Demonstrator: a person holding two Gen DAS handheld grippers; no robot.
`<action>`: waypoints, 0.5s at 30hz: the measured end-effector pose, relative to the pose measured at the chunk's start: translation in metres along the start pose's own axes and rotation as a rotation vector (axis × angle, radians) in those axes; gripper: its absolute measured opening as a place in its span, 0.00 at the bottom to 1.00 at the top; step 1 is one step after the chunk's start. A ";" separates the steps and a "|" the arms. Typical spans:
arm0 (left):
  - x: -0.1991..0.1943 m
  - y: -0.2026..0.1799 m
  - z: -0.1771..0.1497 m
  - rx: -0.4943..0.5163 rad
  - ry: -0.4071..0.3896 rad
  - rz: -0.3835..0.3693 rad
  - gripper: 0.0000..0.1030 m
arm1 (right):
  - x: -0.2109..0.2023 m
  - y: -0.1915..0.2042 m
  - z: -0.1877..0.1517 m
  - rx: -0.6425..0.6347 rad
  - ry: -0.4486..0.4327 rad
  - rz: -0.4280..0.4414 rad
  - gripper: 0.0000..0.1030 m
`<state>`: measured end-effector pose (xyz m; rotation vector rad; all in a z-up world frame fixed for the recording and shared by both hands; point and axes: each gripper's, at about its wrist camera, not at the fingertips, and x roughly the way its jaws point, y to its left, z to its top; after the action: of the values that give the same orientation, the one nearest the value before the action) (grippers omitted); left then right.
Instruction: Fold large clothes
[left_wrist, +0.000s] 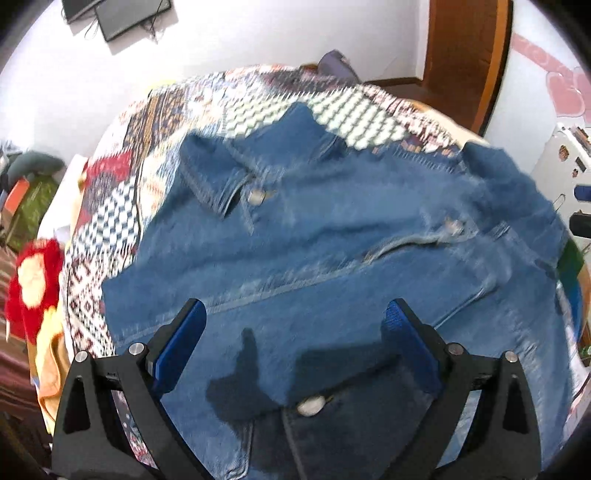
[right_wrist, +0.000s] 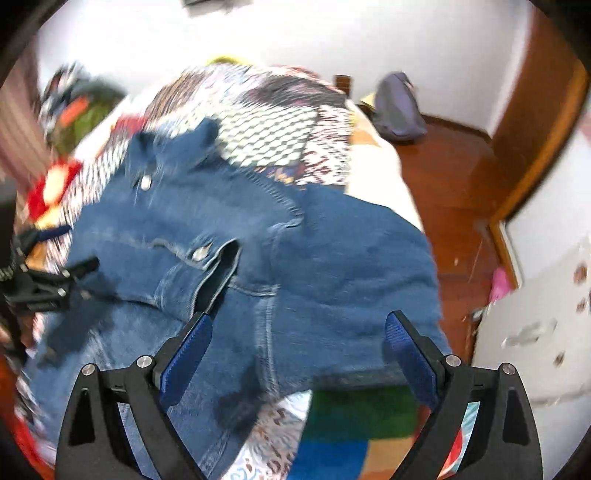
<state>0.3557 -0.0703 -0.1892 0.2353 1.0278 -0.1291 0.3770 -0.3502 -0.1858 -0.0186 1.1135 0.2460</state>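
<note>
A blue denim jacket (left_wrist: 332, 240) lies spread, front up, on a bed with a patchwork quilt (left_wrist: 147, 147); its collar (left_wrist: 214, 173) points to the far left. My left gripper (left_wrist: 295, 317) hovers open above the lower front panel, nothing between its blue pads. In the right wrist view the jacket (right_wrist: 332, 258) has a sleeve folded across the body and hangs toward the bed's right edge. My right gripper (right_wrist: 298, 321) is open above that fold, holding nothing. The left gripper (right_wrist: 55, 280) shows at the left over the denim.
A red plush toy (left_wrist: 33, 280) lies at the bed's left edge. A purple bag (right_wrist: 399, 110) sits on the wooden floor (right_wrist: 443, 177) beyond the bed. A wooden door (left_wrist: 465, 55) and a white cabinet (left_wrist: 565, 166) stand to the right.
</note>
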 end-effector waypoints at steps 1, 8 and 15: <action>-0.001 -0.003 0.004 0.005 -0.006 -0.005 0.96 | -0.006 -0.012 -0.001 0.048 0.000 0.028 0.91; 0.010 -0.033 0.035 0.069 0.009 -0.061 0.96 | -0.019 -0.084 -0.016 0.291 0.003 0.095 0.91; 0.047 -0.055 0.038 0.084 0.094 -0.113 0.96 | 0.025 -0.141 -0.057 0.552 0.101 0.154 0.91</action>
<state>0.3994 -0.1327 -0.2178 0.2617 1.1312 -0.2664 0.3660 -0.4901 -0.2487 0.5517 1.2541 0.0683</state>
